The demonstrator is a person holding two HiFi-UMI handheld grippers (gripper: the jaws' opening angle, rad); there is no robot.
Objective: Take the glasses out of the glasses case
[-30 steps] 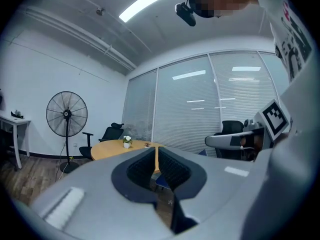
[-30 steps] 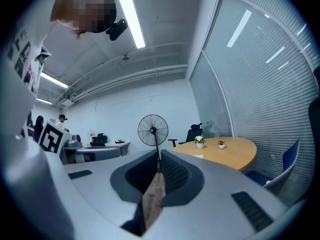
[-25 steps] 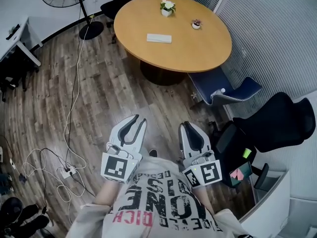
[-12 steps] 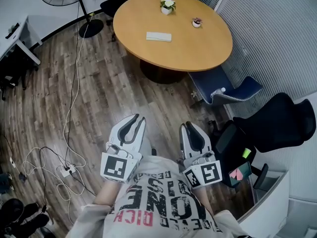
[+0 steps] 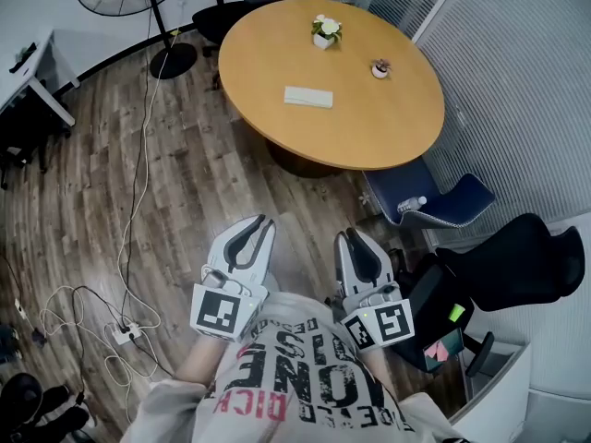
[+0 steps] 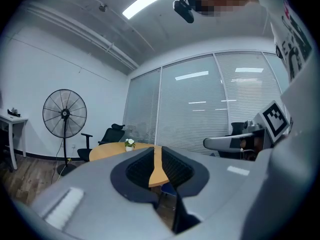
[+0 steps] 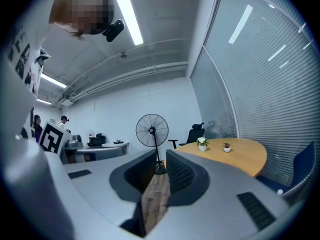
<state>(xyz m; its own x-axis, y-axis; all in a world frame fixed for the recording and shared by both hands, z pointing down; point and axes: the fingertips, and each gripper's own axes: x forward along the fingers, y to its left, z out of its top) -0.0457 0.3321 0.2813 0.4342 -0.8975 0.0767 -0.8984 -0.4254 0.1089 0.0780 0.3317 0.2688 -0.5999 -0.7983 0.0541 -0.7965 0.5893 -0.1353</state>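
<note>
Wood-plank flooring (image 5: 185,183) fills most of the head view, and you hold both claws level in front of your chest above it. Your left claw (image 5: 261,221) has its jaws a little apart with nothing between them; they have just been closing. Your right claw (image 5: 352,234), just to the right of it, has its jaws together and grips nothing. Well ahead of both claws stands a round wooden table (image 5: 388,127). The glasses case (image 5: 307,97), a pale flat oblong, lies on the tabletop far beyond the tips, touched by neither claw. Past the case are a pot of white flowers (image 5: 324,30) and a smaller pot (image 5: 379,68). A pedestal fan (image 5: 171,58) stands ahead and to the left of the left claw, and a power strip (image 5: 126,332) lies on the floor at that claw's left. A blue chair (image 5: 434,201) and a black chair (image 5: 517,257) sit off to the right of the right claw. From the left gripper view you see only a narrow slit between the pads, with the table's edge showing through it. The flowers are just left of the tips, the fan is farther left, slatted blinds (image 6: 225,104) are ahead, and your right claw is alongside on the right. From the right gripper view the jaws meet at their tips, with bare floor showing in the hollow behind them. The fan stands straight ahead, the table with both pots is to the right, and a desk (image 7: 100,146) is to the left.
</note>
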